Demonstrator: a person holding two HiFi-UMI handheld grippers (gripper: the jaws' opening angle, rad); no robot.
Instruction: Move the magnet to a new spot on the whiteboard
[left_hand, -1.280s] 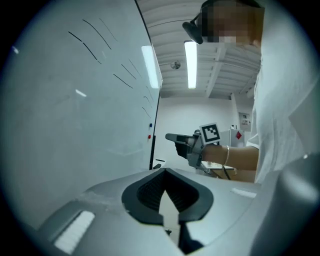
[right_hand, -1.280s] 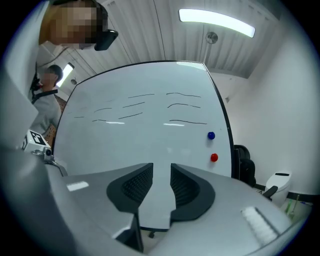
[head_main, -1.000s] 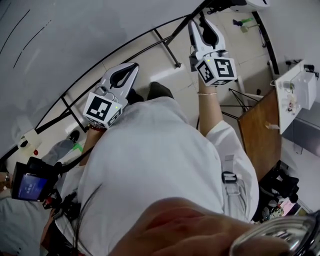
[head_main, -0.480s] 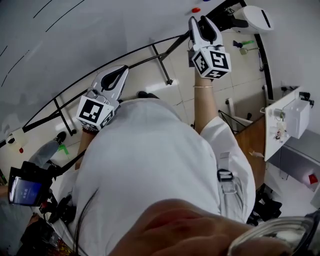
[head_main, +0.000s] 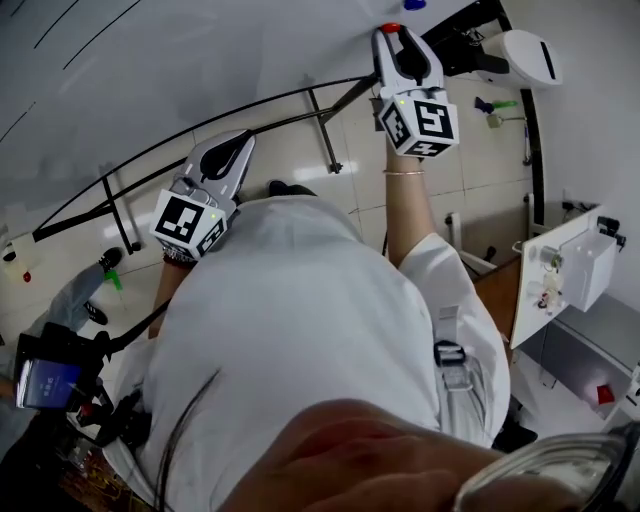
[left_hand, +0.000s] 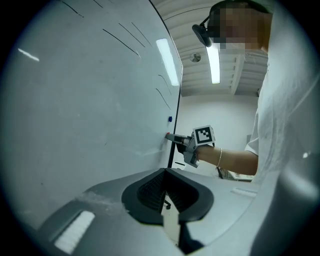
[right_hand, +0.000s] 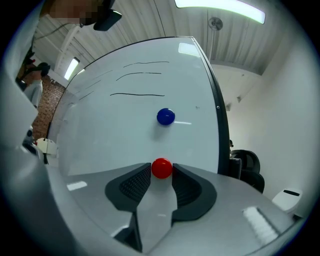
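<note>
A round red magnet (right_hand: 161, 168) sticks to the whiteboard (right_hand: 120, 135). My right gripper (right_hand: 161, 170) is shut on it, both pads touching its sides. In the head view the red magnet (head_main: 390, 28) shows at the right gripper's (head_main: 392, 33) tips against the whiteboard (head_main: 150, 70). A blue magnet (right_hand: 165, 116) sits on the board just beyond it, and is also in the head view as a blue magnet (head_main: 414, 4). My left gripper (head_main: 243, 138) hangs lower left, away from the board, shut and holding nothing. From the left gripper (left_hand: 165, 171) I see the right gripper (left_hand: 172, 136) at the board.
The board stands on a black tube frame (head_main: 320, 120) over a tiled floor. Black pen lines (right_hand: 137, 94) cross its upper part. A white machine (head_main: 525, 55) and a wooden panel (head_main: 500, 300) stand at the right. A person with a camera (head_main: 45, 380) is at the lower left.
My right gripper has moved up to the board, and the red magnet now sits between its tips. The left gripper has shifted left. The blue magnet has come into view.
</note>
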